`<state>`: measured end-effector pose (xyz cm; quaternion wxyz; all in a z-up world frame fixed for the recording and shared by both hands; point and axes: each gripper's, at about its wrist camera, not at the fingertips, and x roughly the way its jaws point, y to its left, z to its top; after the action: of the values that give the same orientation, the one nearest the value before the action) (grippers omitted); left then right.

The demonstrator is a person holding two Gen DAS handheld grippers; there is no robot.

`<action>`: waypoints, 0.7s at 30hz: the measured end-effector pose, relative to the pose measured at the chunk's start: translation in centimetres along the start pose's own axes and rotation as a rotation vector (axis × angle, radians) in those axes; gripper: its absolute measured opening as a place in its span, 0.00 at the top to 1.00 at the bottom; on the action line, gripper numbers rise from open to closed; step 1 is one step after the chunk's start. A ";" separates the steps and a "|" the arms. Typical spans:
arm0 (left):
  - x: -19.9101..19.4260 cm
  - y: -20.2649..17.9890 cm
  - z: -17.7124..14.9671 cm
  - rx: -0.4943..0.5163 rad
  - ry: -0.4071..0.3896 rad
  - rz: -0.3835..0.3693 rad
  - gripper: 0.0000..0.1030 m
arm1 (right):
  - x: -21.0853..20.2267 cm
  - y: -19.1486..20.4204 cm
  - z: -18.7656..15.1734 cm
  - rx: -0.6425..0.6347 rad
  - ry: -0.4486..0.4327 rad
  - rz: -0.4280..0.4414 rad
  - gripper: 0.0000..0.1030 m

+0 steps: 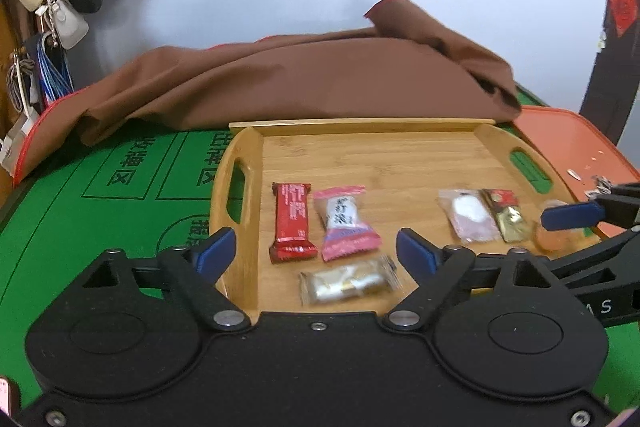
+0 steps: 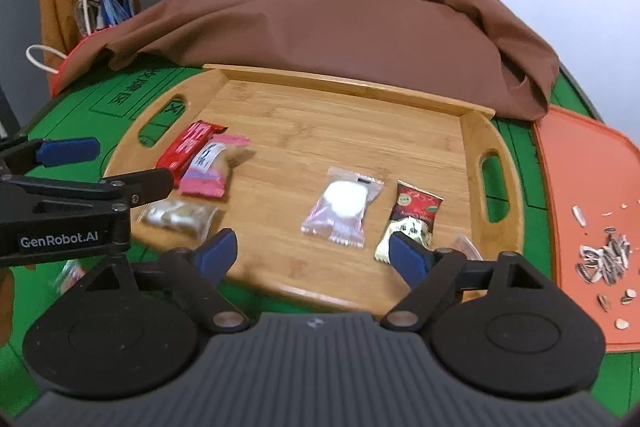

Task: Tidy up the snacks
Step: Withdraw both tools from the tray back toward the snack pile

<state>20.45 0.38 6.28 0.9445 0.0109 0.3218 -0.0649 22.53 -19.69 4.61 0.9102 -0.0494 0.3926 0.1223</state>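
Both grippers point slanting down over the near edge of the wooden tray [image 1: 400,151]; the left gripper [image 1: 316,251] has its fingers spread wide and empty above the silver packet [image 1: 348,281]; the right gripper [image 2: 316,253] is also spread and empty, near the white candy [image 2: 344,205] and the red-gold packet [image 2: 414,217]; the red bar [image 1: 292,221] and pink packet [image 1: 344,223] lie side by side on the tray.

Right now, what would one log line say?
left hand-held gripper: open, empty | right hand-held gripper: open, empty | tray: six snacks
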 end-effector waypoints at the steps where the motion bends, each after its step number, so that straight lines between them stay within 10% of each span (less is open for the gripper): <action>1: -0.6 -0.1 -0.4 0.004 -0.005 -0.008 0.14 | -0.4 0.1 -0.4 -0.009 -0.006 0.001 0.12; 21: -6.6 -1.1 -8.1 0.048 -0.004 -0.067 0.07 | -6.0 0.1 -7.9 -0.002 -0.053 0.047 0.09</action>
<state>10.22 0.56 3.90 0.9419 0.0225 0.3186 -0.1040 12.97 -22.12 3.55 0.9171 -0.0375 0.3692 0.1453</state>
